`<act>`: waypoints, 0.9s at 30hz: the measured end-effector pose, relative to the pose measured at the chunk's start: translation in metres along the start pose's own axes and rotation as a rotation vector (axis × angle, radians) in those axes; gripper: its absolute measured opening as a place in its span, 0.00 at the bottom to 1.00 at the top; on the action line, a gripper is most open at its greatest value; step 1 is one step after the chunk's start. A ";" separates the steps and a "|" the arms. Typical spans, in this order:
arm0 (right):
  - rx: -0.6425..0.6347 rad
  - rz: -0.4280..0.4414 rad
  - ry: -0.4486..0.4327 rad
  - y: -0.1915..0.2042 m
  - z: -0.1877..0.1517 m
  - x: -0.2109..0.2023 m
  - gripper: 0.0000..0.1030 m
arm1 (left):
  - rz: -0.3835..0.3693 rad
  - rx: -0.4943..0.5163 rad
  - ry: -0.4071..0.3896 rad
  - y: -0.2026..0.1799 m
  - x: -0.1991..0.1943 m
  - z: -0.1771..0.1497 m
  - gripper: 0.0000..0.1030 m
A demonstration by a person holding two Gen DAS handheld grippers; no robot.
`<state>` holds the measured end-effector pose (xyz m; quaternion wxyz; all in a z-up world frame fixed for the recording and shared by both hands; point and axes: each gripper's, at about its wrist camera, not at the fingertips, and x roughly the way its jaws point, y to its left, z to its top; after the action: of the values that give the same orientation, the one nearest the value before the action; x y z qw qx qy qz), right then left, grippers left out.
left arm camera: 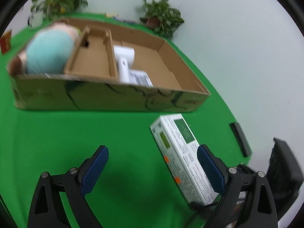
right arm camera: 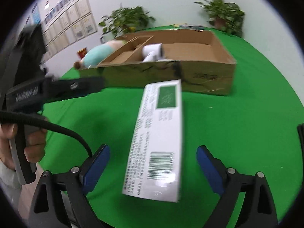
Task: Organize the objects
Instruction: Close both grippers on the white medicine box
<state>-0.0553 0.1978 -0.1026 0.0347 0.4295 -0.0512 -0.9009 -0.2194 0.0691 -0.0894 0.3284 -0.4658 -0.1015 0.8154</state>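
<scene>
Two sets of tongs here, both spread wide and gripping nothing. The left tongs (left arm camera: pixel 153 166) hang over bare green desk (left arm camera: pixel 57 133), with the white printed carton (left arm camera: pixel 182 157) lying flat just beside their right pad. From the right wrist view, the right tongs (right arm camera: pixel 153 166) straddle that same white printed carton (right arm camera: pixel 159 136), pads clear of its sides. Behind the carton sits the big cardboard box (right arm camera: pixel 190 74), open on top, holding a white hair dryer (right arm camera: pixel 153 52) near its middle divider and a teal plush toy (right arm camera: pixel 96 54) at its left end. Potted plants (left arm camera: pixel 161 15) stand behind the box.
</scene>
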 end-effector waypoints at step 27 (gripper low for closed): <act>0.122 0.103 0.033 0.002 -0.007 0.011 0.65 | -0.177 -0.158 0.146 0.014 0.066 -0.009 0.57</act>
<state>-0.0568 0.1941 -0.1152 0.0556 0.4423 -0.1277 -0.8860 -0.2417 0.0986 -0.1464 0.3678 -0.5374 -0.1819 0.7367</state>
